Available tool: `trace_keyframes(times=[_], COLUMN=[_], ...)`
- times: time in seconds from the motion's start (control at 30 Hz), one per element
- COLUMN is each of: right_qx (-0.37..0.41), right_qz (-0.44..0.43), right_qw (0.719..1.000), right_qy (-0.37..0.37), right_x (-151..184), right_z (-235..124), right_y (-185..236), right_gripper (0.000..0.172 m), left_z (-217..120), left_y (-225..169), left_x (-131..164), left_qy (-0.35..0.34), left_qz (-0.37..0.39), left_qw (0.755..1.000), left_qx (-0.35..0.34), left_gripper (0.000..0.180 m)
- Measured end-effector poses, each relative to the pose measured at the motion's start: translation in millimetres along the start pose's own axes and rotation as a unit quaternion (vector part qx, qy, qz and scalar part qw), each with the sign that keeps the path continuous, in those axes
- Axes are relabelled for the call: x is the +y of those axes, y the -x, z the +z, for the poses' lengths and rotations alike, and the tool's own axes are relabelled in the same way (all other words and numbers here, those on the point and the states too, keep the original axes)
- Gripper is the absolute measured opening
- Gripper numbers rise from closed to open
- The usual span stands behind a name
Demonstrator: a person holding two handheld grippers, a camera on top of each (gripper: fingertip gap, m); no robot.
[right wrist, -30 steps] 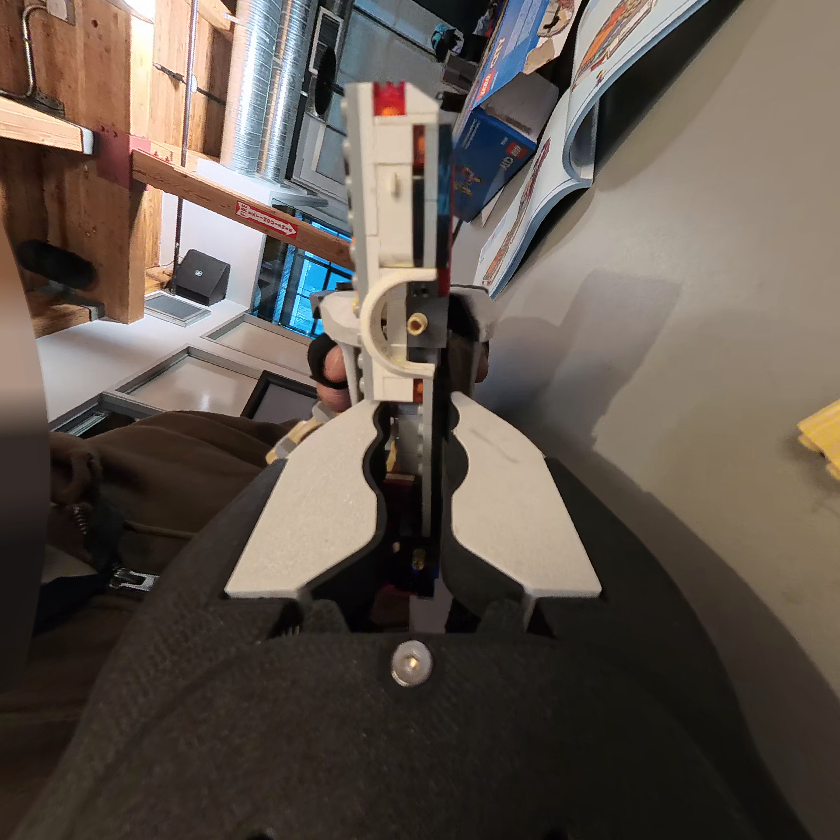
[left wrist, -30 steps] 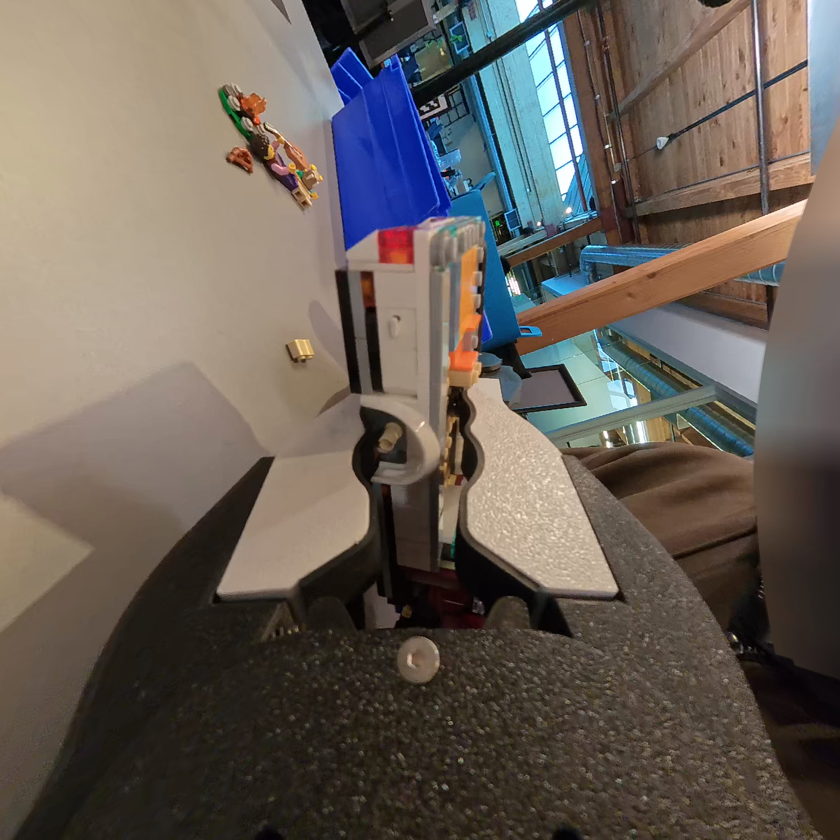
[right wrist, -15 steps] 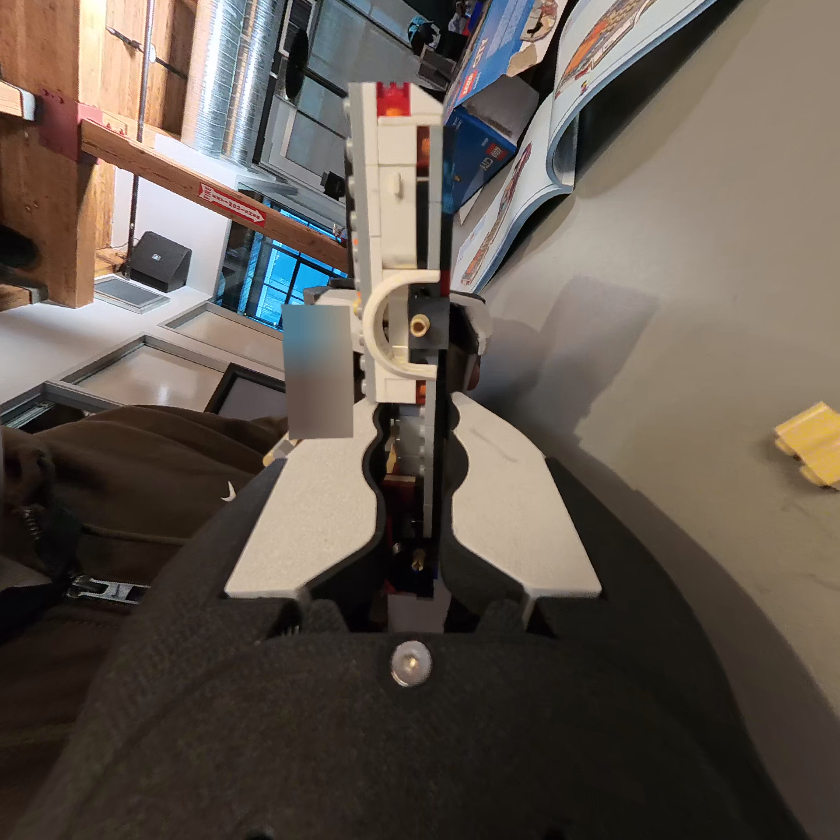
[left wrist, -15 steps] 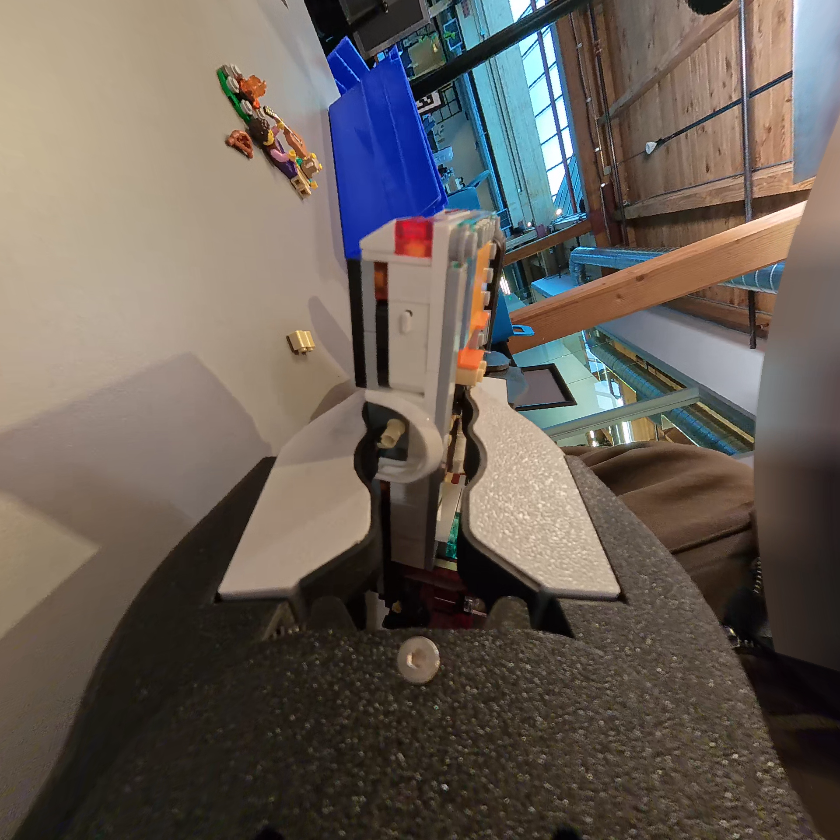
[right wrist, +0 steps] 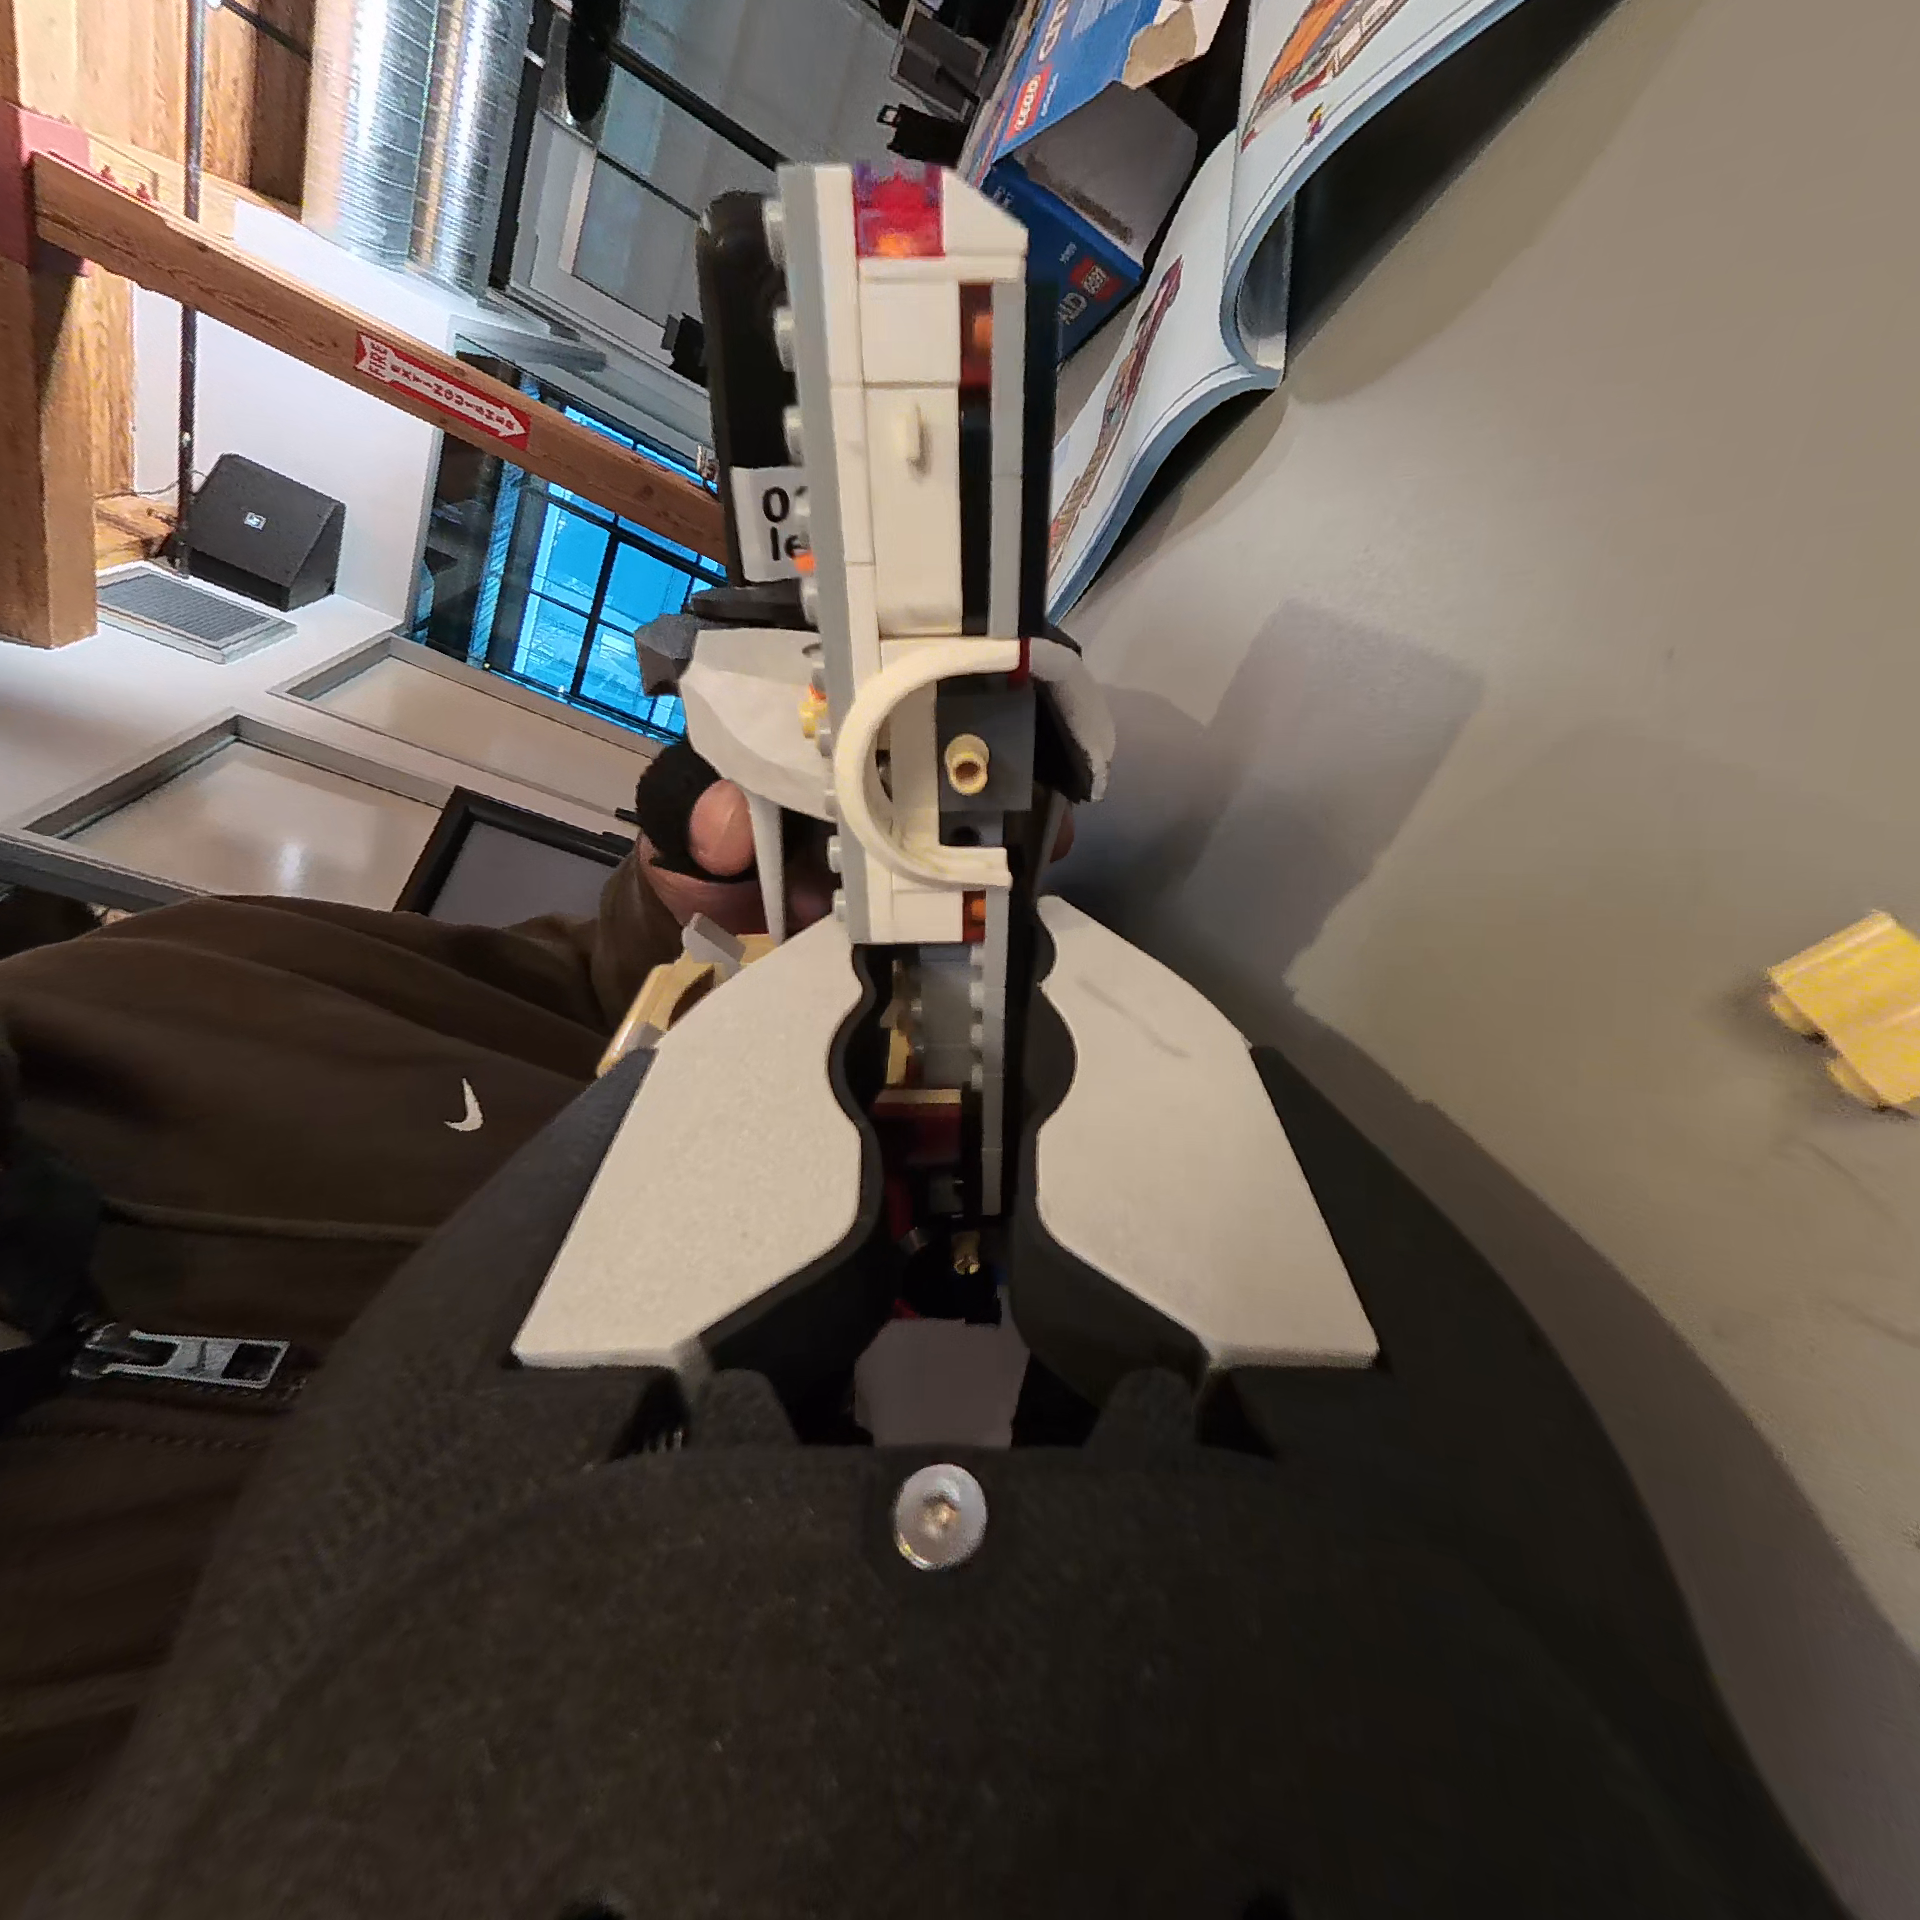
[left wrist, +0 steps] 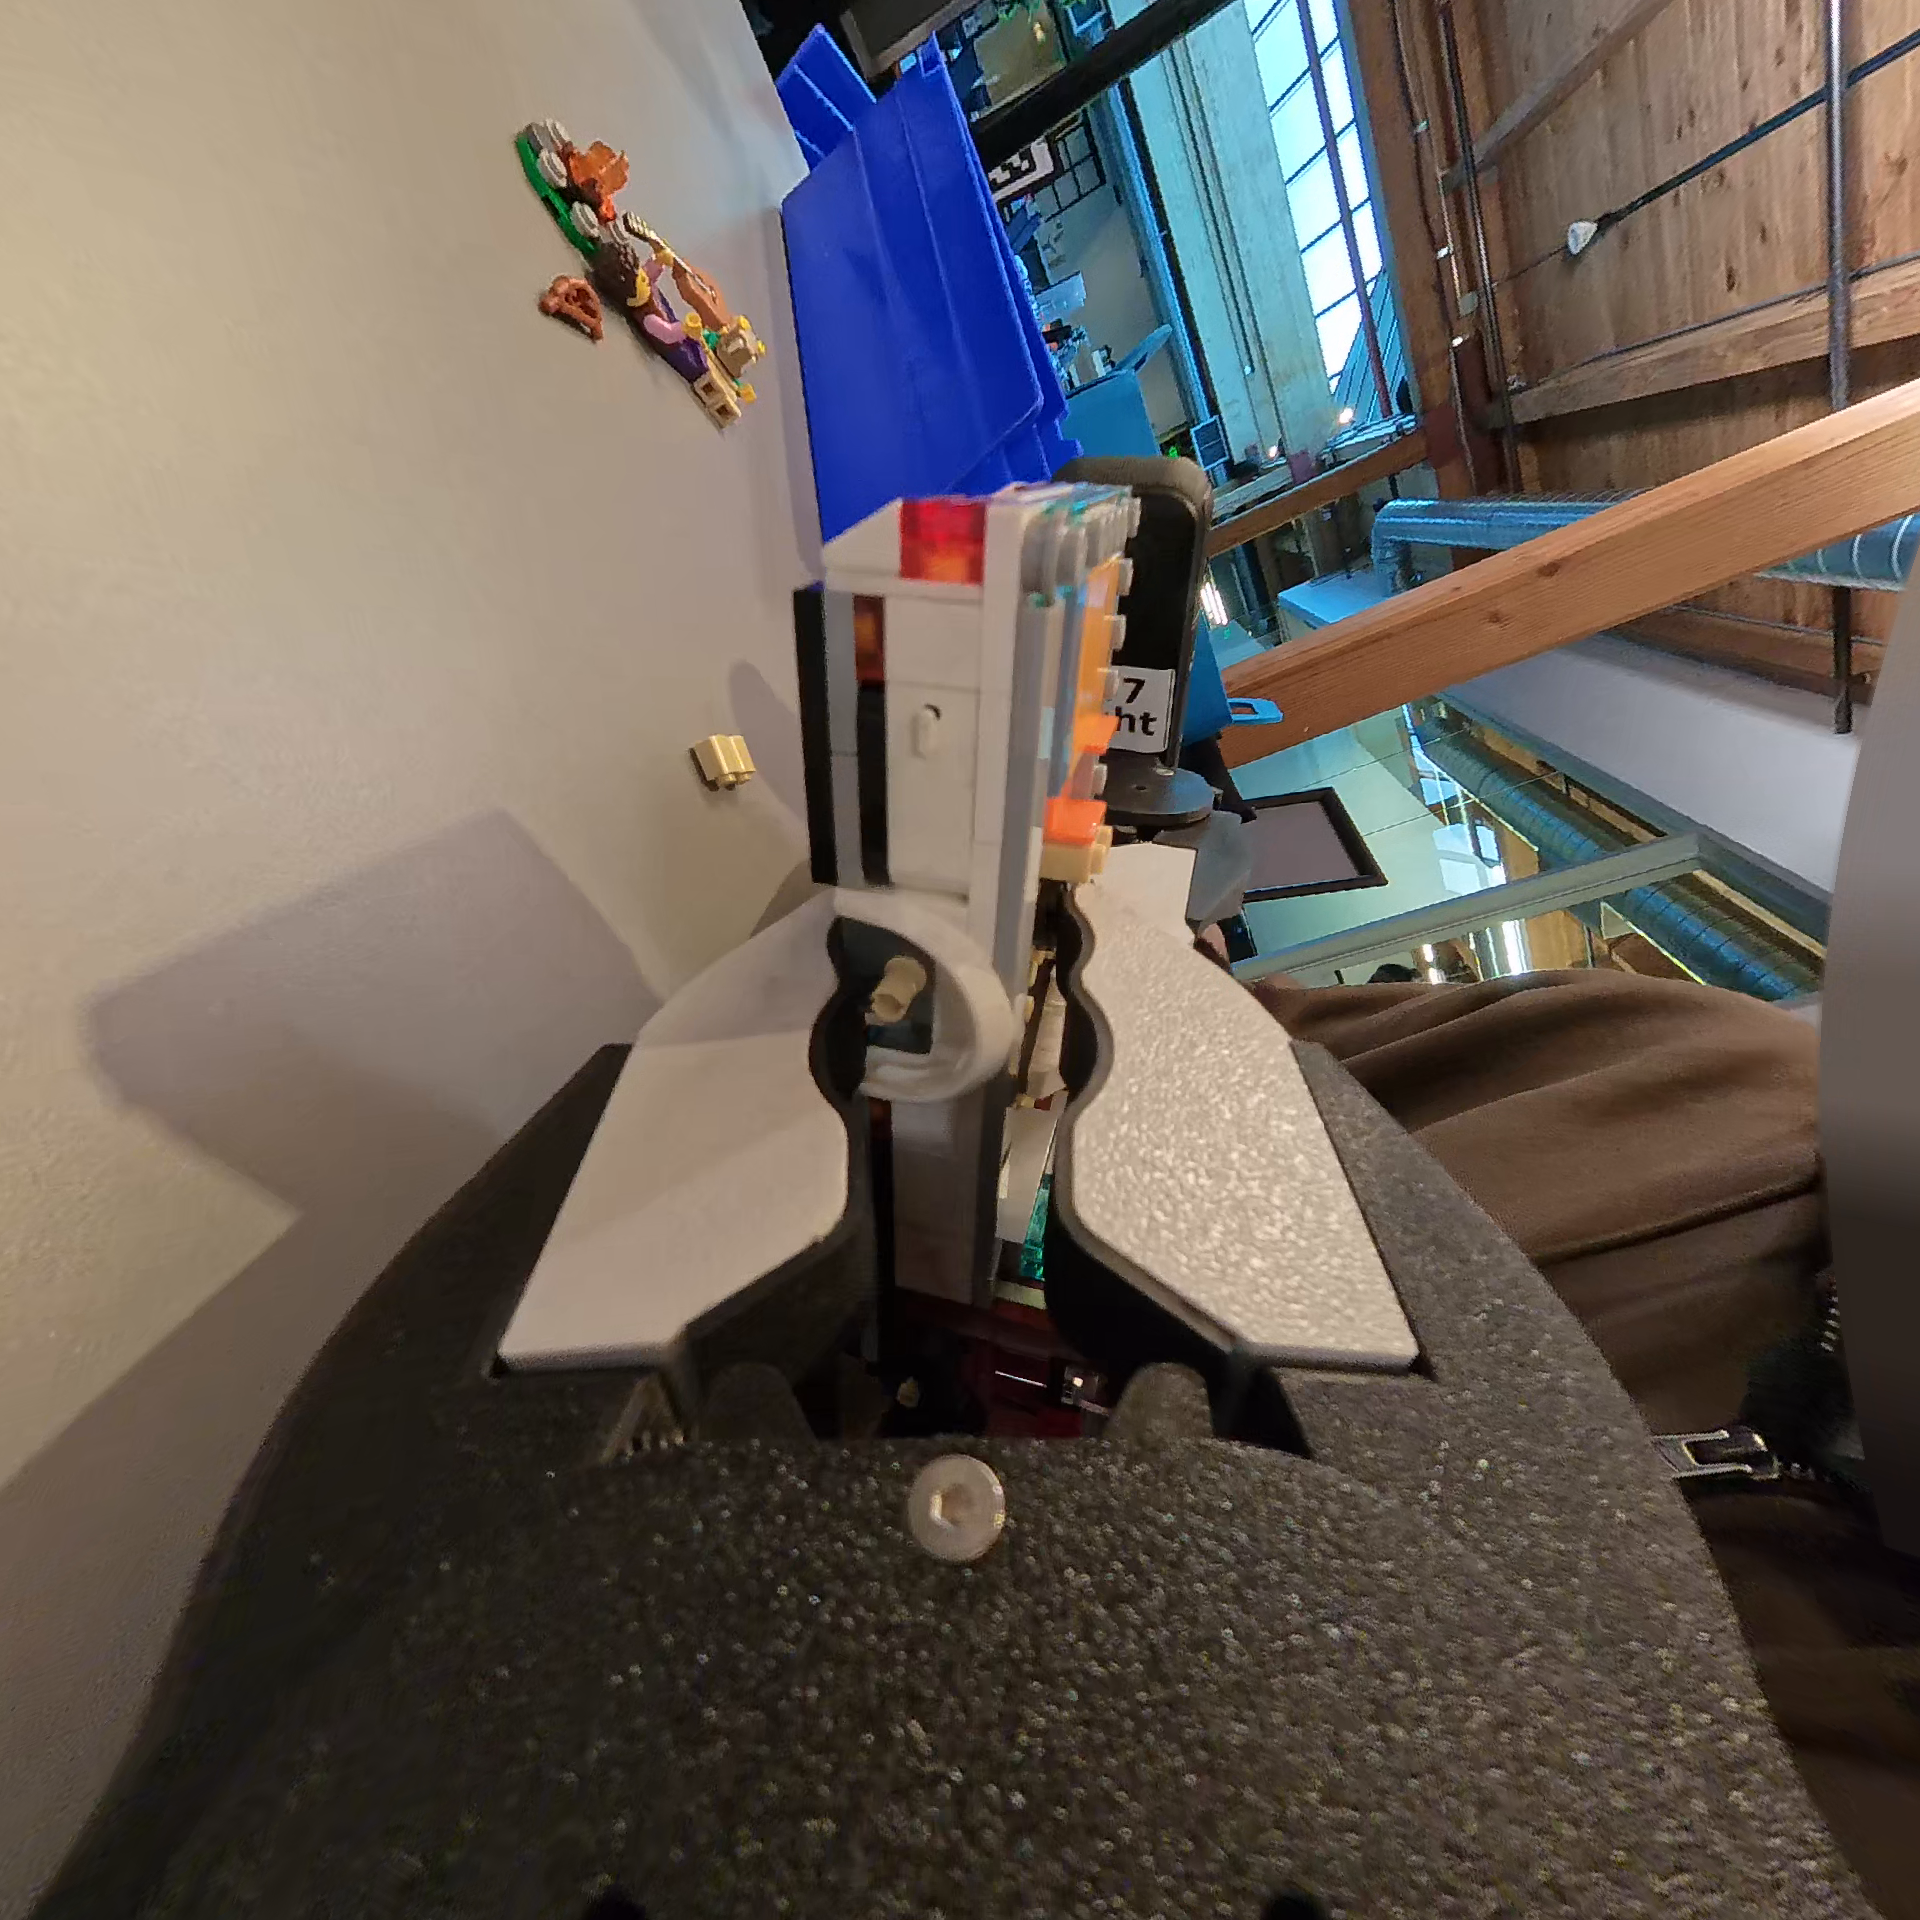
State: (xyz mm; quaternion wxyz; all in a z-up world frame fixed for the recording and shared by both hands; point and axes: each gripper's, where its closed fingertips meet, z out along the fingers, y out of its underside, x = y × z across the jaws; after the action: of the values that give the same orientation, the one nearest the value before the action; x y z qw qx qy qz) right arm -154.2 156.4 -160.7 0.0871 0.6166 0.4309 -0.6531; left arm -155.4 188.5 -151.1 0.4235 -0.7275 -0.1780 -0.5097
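The pale table carries blue bins and an open booklet. Lifted clear of it is a white and grey brick model, which I grip from both ends: my left hand-held gripper and my right hand-held gripper each clamp it. A tan brick lies nearby.

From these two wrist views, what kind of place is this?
Probably an indoor workshop or lab with a toy-brick building bench: a pale tabletop with loose bricks, blue plastic bins, an open instruction booklet, and exposed timber beams with metal ducting behind.
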Motion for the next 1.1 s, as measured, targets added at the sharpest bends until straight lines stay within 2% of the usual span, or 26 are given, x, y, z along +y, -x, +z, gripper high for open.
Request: trace_keyframes(times=[0.23, 0.4, 0.57, 0.73, 0.9, 1.1], right_qx=[0.006, -0.018, -0.067, -0.113, -0.112, -0.114], right_qz=[0.003, 0.033, 0.079, 0.098, 0.101, 0.109], right_qw=[1.0, 0.999, 0.995, 0.989, 0.989, 0.988], right_qy=[0.006, 0.0, -0.011, -0.013, -0.006, -0.004], right_x=[1, -3, -7, -8, -7, -7], right_z=[1, -1, -6, -6, -6, -3], right_y=[-2, -2, 3, 14, 14, 15], right_gripper=[0.022, 0.022, 0.022, 0.023, 0.023, 0.022], left_z=[0, 2, -1, -6, -12, -14], left_y=[2, 0, -17, -24, -19, -14], left_x=[1, -3, -5, -6, -20, -15], left_qy=[0.01, 0.013, 0.025, 0.028, -0.006, 0.026], left_qz=[0.003, -0.013, -0.03, -0.026, -0.044, -0.042], left_qw=[1.0, 1.0, 0.996, 0.994, 0.993, 0.994], left_qx=[-0.009, -0.006, 0.075, 0.107, 0.111, 0.098], left_gripper=[0.036, 0.036, 0.049, 0.038, 0.035, 0.033])
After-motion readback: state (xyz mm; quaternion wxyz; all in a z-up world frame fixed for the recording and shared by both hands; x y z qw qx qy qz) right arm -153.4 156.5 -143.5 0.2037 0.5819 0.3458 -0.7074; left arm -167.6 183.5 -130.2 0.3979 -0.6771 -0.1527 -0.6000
